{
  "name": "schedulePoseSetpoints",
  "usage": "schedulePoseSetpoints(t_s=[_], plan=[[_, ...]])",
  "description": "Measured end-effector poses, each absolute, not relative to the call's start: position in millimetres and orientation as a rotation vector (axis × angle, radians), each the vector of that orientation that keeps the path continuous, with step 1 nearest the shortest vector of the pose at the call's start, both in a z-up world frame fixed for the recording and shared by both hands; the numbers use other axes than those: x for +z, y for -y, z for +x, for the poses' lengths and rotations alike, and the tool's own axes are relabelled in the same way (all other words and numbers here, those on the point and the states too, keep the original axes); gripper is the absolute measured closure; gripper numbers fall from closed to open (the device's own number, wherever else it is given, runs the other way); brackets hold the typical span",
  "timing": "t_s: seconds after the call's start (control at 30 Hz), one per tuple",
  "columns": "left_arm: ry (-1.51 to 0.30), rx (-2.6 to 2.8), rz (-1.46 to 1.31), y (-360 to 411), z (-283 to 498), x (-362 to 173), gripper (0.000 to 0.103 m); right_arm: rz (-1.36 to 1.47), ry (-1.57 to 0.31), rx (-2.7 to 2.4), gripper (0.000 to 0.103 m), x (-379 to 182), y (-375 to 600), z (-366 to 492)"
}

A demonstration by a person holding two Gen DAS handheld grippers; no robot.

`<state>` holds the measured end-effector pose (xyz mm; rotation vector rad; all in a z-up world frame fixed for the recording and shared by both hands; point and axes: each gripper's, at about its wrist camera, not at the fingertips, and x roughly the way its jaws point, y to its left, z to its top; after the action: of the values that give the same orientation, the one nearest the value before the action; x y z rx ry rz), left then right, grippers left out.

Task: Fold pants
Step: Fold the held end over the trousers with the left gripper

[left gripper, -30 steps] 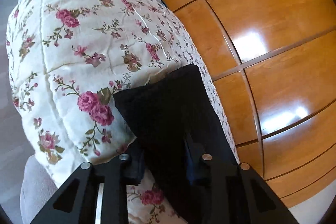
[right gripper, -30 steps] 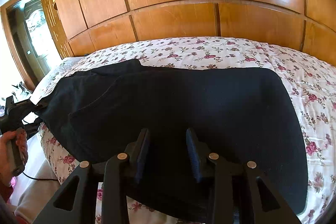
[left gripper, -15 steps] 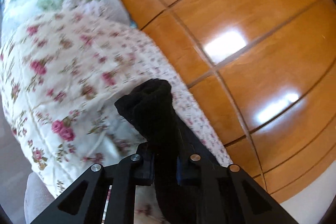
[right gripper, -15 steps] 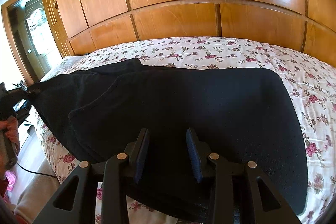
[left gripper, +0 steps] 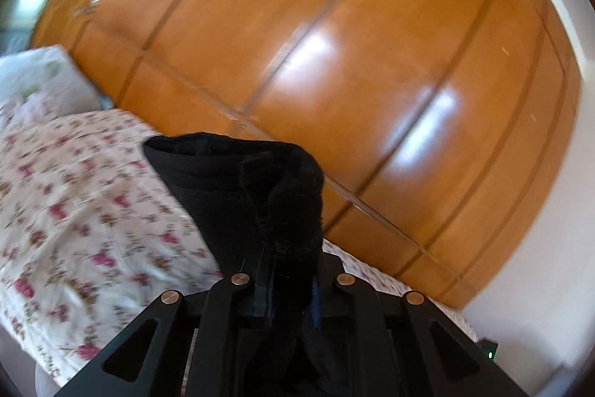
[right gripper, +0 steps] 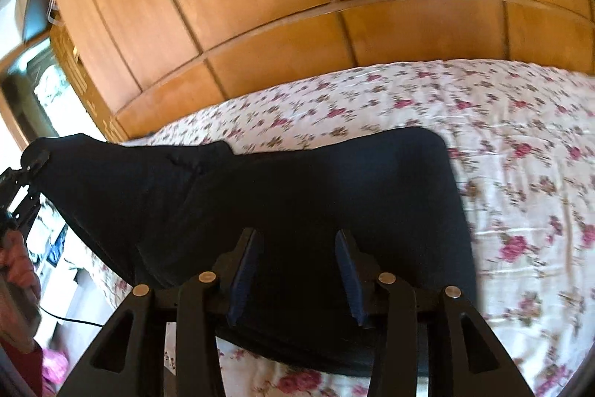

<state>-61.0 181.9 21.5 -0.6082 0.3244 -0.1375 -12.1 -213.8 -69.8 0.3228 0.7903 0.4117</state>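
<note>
Black pants (right gripper: pixel 297 196) lie spread across a floral bedspread (right gripper: pixel 520 144). My left gripper (left gripper: pixel 290 285) is shut on one end of the pants (left gripper: pixel 260 196) and holds that bunched end raised off the bed. It also shows at the far left of the right wrist view (right gripper: pixel 26 170), with the cloth stretched up to it. My right gripper (right gripper: pixel 297 270) is open, its fingers over the near edge of the pants, holding nothing.
A glossy wooden wardrobe wall (right gripper: pixel 297 6) runs behind the bed. A pillow (left gripper: pixel 37 77) lies at the bed's far left. A window or door (right gripper: pixel 41 88) and a cable (right gripper: pixel 70 320) are at the left. A white wall (left gripper: pixel 539 285) is at the right.
My left gripper closed on the pants' end and lifted it off the bed, tilting upward. The right gripper stayed open, shifting slightly forward over the pants.
</note>
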Motion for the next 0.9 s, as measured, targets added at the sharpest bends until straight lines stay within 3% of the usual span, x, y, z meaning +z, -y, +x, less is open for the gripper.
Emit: schedulePoseSetpoints(t_s=[0.37, 0.9], plan=[[-0.39, -0.385, -0.342, -65, -50, 35, 0.09, 0.472, -0.779, 0.357, 0.056, -72, 257, -18], [-0.642, -0.509, -0.152, 61, -29, -51, 0.09, 0.651, -0.759, 0.312, 0.056, -80, 286, -15]])
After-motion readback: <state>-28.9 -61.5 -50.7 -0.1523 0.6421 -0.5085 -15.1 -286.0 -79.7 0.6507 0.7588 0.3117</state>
